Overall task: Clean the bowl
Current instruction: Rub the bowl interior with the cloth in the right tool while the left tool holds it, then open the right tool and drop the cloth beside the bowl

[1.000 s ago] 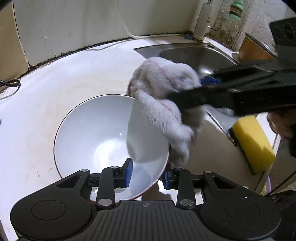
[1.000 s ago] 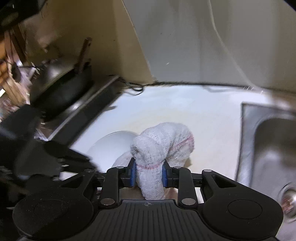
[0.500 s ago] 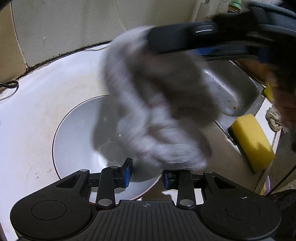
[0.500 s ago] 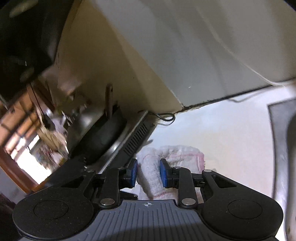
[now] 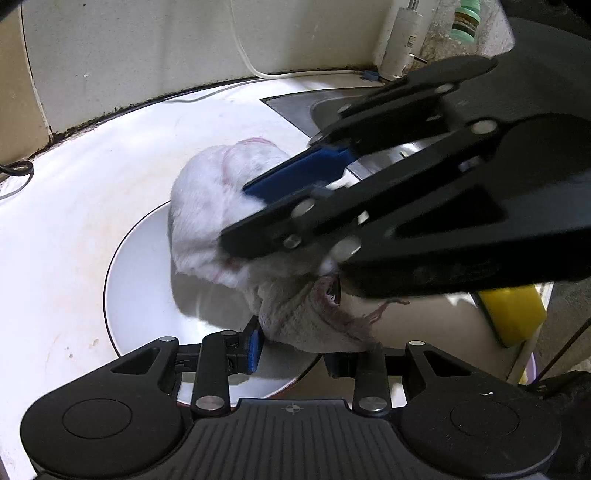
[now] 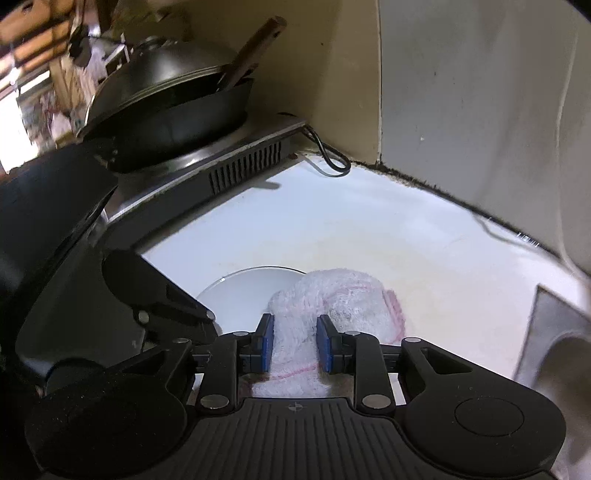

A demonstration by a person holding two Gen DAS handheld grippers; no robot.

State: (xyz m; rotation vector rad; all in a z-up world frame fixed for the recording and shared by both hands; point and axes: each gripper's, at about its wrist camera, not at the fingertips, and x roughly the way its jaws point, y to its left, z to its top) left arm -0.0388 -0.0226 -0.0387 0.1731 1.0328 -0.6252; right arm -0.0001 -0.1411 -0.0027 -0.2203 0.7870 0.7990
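Note:
A white bowl (image 5: 140,280) with a dark rim stands on the white counter (image 5: 74,206). My left gripper (image 5: 295,354) holds its near right wall, one finger inside and one outside. A white cloth (image 5: 207,206) with pink stitching is bunched between the blue pads of my right gripper (image 5: 236,218), which reaches in from the right. The cloth hangs into the bowl's right half and covers part of its inside. In the right wrist view my right gripper (image 6: 294,343) is shut on the cloth (image 6: 332,295), with the bowl (image 6: 240,295) just beyond on the left.
A steel sink (image 5: 291,107) lies to the right of the bowl, with a white tap (image 5: 399,40) and a green-capped bottle (image 5: 465,18) behind it. A yellow sponge (image 5: 513,314) sits on the counter's right edge. A stove (image 6: 240,166) carrying a black wok (image 6: 166,99) stands left.
The right gripper swung the cloth up and across above the bowl, then brought it down into the bowl's right side. The bowl and the left gripper stayed put.

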